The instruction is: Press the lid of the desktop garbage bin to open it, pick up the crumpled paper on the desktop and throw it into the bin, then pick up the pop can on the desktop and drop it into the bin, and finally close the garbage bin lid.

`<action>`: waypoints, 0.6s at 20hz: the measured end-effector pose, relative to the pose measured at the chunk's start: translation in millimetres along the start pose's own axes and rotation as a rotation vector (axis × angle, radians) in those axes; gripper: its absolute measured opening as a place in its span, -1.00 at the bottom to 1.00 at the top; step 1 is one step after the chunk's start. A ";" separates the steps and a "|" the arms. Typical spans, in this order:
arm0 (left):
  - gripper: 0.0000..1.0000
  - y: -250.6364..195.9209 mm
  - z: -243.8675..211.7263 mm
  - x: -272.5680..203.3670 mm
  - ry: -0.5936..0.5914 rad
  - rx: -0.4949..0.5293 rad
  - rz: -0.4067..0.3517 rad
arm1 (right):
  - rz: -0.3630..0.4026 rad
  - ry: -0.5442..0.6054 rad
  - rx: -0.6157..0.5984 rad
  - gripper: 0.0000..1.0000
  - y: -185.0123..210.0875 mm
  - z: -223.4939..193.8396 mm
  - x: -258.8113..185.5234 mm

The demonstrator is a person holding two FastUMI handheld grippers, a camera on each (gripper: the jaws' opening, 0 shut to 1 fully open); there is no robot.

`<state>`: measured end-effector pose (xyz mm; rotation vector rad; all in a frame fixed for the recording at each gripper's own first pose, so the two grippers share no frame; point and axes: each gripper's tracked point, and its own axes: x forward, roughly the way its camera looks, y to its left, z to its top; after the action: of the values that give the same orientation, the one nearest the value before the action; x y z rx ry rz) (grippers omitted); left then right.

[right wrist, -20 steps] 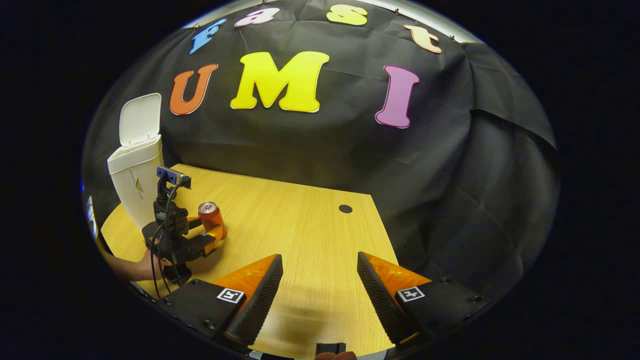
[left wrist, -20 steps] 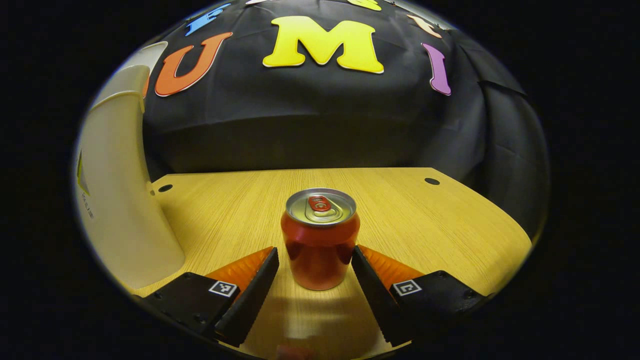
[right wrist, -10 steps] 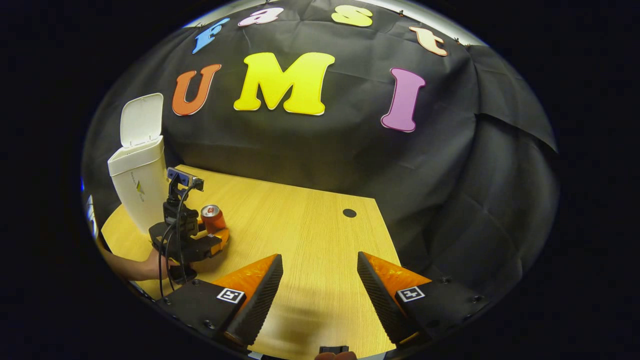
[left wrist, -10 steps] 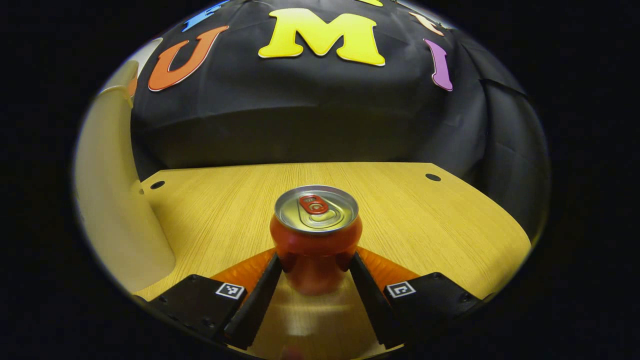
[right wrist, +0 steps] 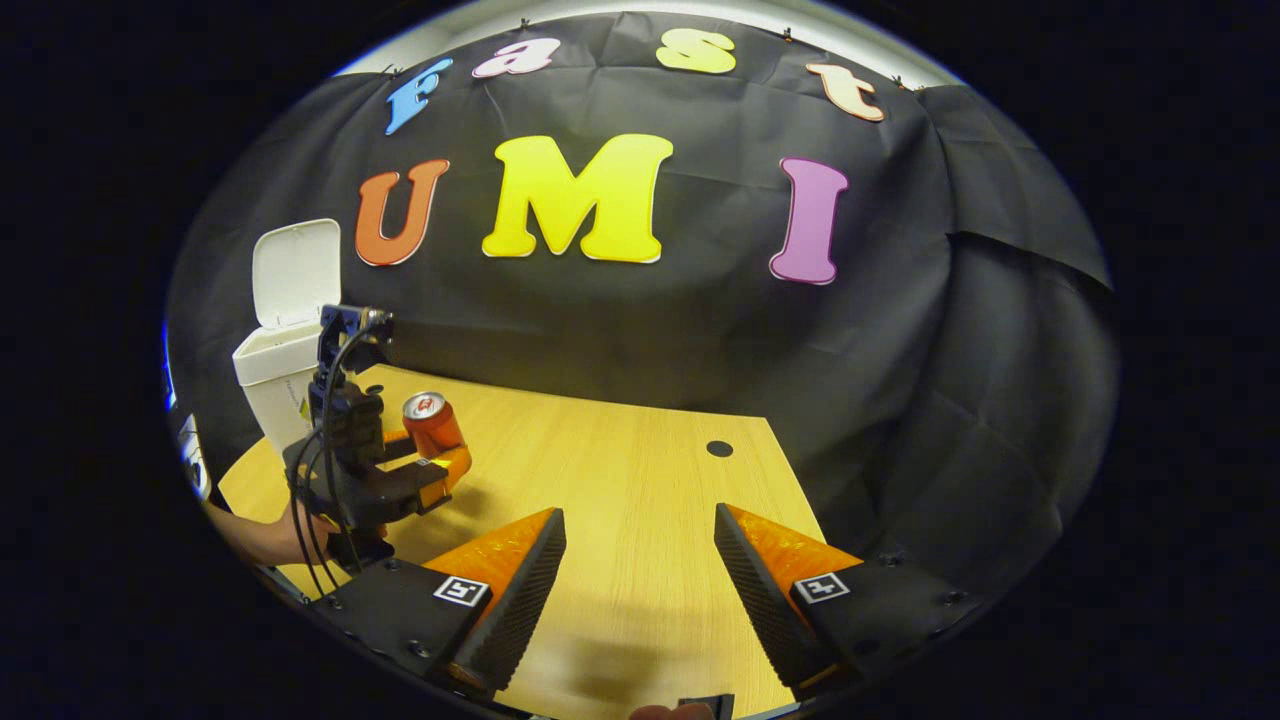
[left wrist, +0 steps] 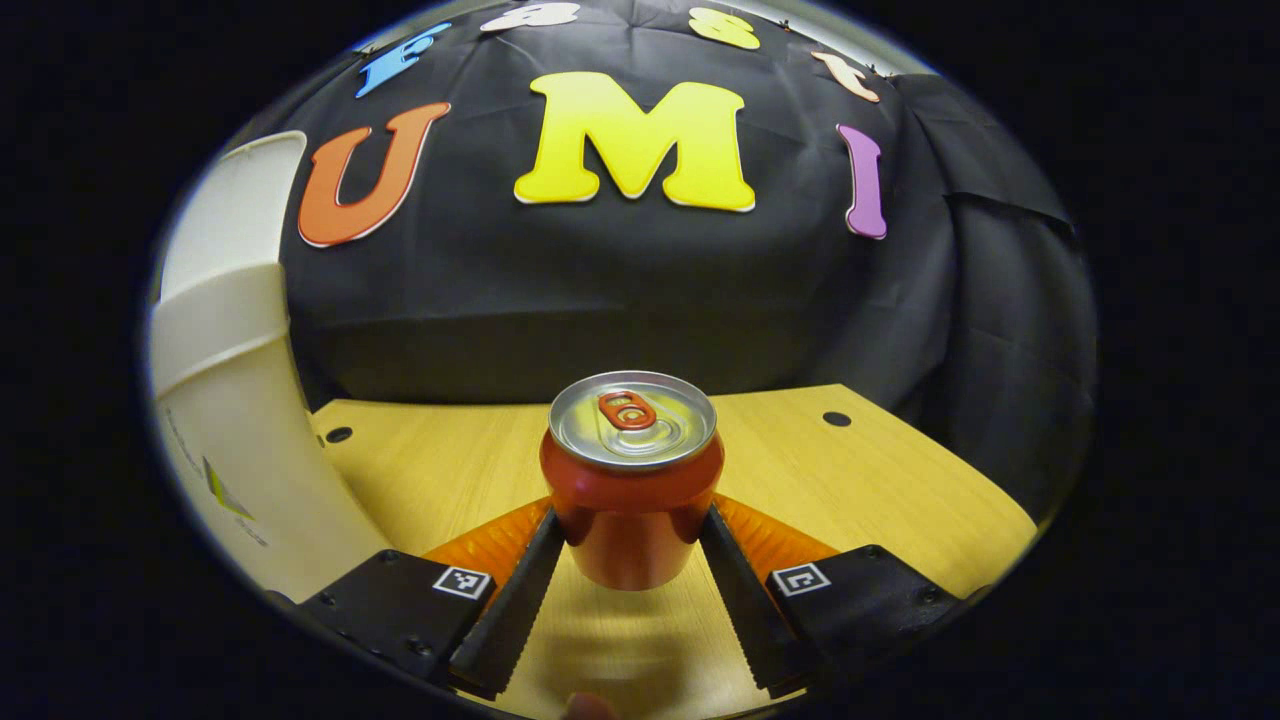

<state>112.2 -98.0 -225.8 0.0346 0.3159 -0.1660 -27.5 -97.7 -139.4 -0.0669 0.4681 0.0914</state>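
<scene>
An orange-red pop can (left wrist: 631,480) with a silver top hangs upright above the wooden table (left wrist: 880,480), held between both fingers of my left gripper (left wrist: 632,545). In the right gripper view the same can (right wrist: 430,425) is lifted off the table in the left gripper (right wrist: 440,460), held by a hand at the far left. The white garbage bin (left wrist: 235,430) stands at the left with its lid (right wrist: 295,272) raised upright. My right gripper (right wrist: 640,570) is open over the table with nothing between its fingers.
The wooden table (right wrist: 620,480) has a round cable hole (right wrist: 719,448) near its back edge and two such holes (left wrist: 836,419) in the left gripper view. A black cloth wall rises behind the table. A cable hangs from the left gripper's camera mount (right wrist: 350,330).
My left gripper closed on the can and has lifted it off the table. The right gripper has stayed open, its view tilting slightly.
</scene>
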 end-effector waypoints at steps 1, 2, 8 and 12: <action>0.72 5.0 18.9 -8.6 -0.020 -0.007 0.016 | 0.008 -0.014 0.002 0.89 3.5 4.4 -3.9; 0.72 12.4 38.3 -17.5 -0.039 -0.017 0.037 | 0.014 -0.022 0.007 0.89 5.7 6.3 -6.6; 0.72 88.5 137.4 -54.3 -0.179 -0.052 0.203 | 0.046 -0.077 0.048 0.89 15.9 24.2 -14.0; 0.72 162.0 173.3 -75.3 -0.220 -0.057 0.346 | 0.072 -0.089 0.087 0.89 28.0 33.4 -7.5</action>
<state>121.9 63.1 -36.4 0.0135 0.0916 0.1823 -22.1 -67.5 -107.4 0.0391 0.3853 0.1438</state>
